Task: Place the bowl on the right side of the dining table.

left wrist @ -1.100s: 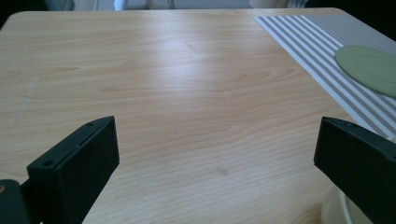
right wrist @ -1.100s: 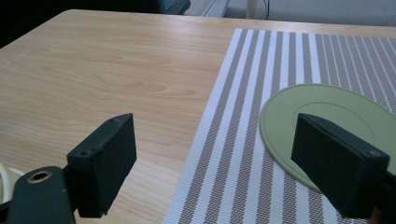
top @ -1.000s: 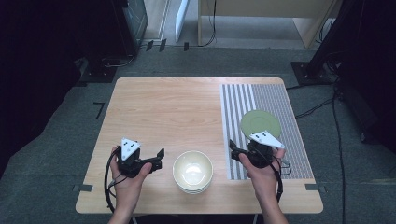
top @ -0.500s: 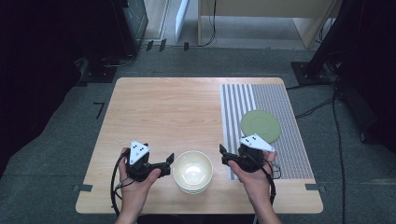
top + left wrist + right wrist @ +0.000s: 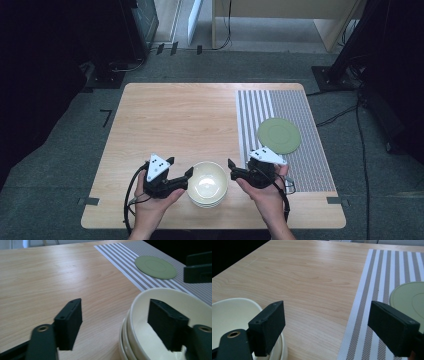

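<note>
Wooden table [image 5: 175, 115] below, I have bowls [image 5: 207, 183] stacked between my tongs: left tongs [image 5: 176, 172] have just been closing astride the rim, ungripped, right tongs [image 5: 231, 169] released beside it; lifting remains.

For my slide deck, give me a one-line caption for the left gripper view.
Left tongs straddle the rim of the stacked cream bowls, with a green plate on the striped mat beyond.
</note>
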{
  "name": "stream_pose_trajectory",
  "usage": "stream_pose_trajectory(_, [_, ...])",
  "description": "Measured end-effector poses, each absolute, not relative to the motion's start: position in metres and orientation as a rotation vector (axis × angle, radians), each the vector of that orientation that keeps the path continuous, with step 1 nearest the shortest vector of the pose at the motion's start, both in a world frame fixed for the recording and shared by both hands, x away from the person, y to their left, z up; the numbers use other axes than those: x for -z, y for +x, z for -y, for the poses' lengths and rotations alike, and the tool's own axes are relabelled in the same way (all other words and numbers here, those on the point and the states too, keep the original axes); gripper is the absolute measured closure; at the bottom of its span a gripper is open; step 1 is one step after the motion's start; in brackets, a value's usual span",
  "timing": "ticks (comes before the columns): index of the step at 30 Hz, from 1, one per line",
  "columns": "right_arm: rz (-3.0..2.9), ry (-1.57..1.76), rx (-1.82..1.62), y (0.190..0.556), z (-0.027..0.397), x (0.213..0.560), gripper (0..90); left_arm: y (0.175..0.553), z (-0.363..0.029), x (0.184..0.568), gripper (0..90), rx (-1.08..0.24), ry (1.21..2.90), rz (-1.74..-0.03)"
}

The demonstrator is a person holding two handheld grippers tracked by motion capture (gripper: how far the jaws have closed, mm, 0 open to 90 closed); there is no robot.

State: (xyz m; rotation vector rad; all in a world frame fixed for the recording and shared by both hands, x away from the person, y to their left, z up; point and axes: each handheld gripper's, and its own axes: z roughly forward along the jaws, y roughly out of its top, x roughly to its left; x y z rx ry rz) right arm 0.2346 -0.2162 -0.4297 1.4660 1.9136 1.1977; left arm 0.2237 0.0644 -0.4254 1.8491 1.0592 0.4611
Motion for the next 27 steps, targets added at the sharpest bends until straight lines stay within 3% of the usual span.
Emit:
stream_pose_trajectory(3, [-1.936, 1.465, -1.204, 0.233, 0.211, 0.432, 14.6, 0.222, -0.057, 0.428, 41.2, -0.445, 1.901, -1.02])
stream_pose_trajectory(6, [-1.945, 1.457, -1.218, 0.232, 0.209, 0.433, 15.4, 0.221, -0.054, 0.43, 45.9, -0.442, 1.927, -1.005])
stream_pose_trajectory(7, [-1.944, 1.454, -1.206, 0.232, 0.206, 0.434, 17.9, 0.221, -0.053, 0.43, 51.9, -0.443, 1.936, -0.999])
stream_pose_trajectory(10, [-1.95, 1.456, -1.198, 0.23, 0.203, 0.437, 23.0, 0.221, -0.05, 0.432, 58.5, -0.435, 1.957, -0.98])
stream_pose_trajectory(17, [-1.973, 1.441, -1.193, 0.226, 0.202, 0.439, 34.9, 0.223, -0.044, 0.439, 65.6, -0.439, 2.011, -0.952])
stream_pose_trajectory(18, [-1.961, 1.437, -1.208, 0.224, 0.202, 0.438, 41.3, 0.224, -0.042, 0.44, 66.7, -0.445, 2.025, -0.948])
stream_pose_trajectory(20, [-1.972, 1.442, -1.22, 0.224, 0.202, 0.438, 45.8, 0.224, -0.04, 0.442, 71.6, -0.47, 2.053, -0.941])
stream_pose_trajectory(23, [-2.002, 1.443, -1.218, 0.223, 0.201, 0.439, 47.8, 0.225, -0.04, 0.443, 77.6, -0.488, 2.062, -0.946])
stream_pose_trajectory(27, [-2.0, 1.453, -1.235, 0.223, 0.202, 0.44, 50.6, 0.226, -0.038, 0.444, 79.1, -0.519, 2.076, -0.933])
